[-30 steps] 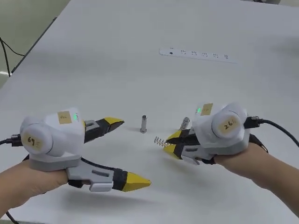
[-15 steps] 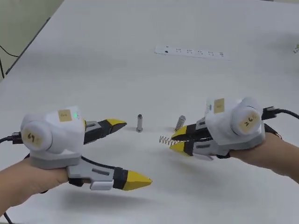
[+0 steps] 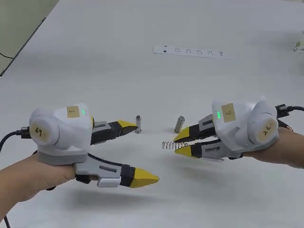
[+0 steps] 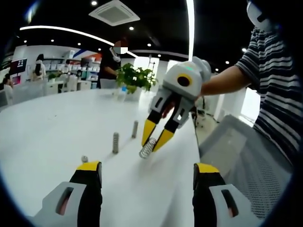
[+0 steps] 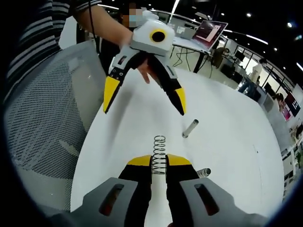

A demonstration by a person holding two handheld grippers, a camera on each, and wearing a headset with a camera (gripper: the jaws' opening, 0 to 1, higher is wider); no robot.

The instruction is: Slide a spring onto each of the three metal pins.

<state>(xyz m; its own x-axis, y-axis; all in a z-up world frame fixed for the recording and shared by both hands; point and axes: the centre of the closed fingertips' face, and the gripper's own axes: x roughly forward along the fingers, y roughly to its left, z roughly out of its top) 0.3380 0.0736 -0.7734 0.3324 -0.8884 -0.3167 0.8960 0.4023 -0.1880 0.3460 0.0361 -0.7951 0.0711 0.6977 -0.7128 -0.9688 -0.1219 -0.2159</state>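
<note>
R tongs (image 3: 182,143) nearly closed, clamped on a loose spring (image 3: 168,145). Yellow tips pinch one end; rest of coil sticks out past tips toward L tongs (image 3: 137,151), approx level. Right gripper view: R tongs (image 5: 159,161) grip spring (image 5: 159,150) betw both tips, coil running straight ahead. Left gripper view: R tongs (image 4: 156,138) point down w/ spring (image 4: 147,147) hanging off tips, low end close to table. Touching or not, can't tell.

L tongs wide apart, holding nothing. Upper tip just beside a bare pin (image 3: 138,124); lower tip nearer the person, over table (image 3: 95,71). Own view: L tongs (image 4: 147,168) w/ tips spread, bare pin (image 4: 84,159) just past the tip on view's left. Right gripper view: L tongs (image 5: 145,97) face the camera, also spread, a hand behind them.

Bare pin stands upright on table, betw the two sets of tongs. In right gripper view bare pin (image 5: 191,128) is ahead & to the right of the spring.

Loaded pin (image 3: 179,124), upright w/ a coil already round it, stands just beside R tongs' upper tip, apart from bare pin. Right gripper view: loaded pin (image 5: 204,172) close by the right-side tip. Left gripper view: loaded pin (image 4: 115,142) upright, and behind it a third pin (image 4: 135,128), also upright. Too small to tell if that one carries a coil.

Farther back on table: white power strip (image 3: 192,51), well apart from pins. Striped sleeve (image 4: 270,66) behind R tongs in left gripper view.
</note>
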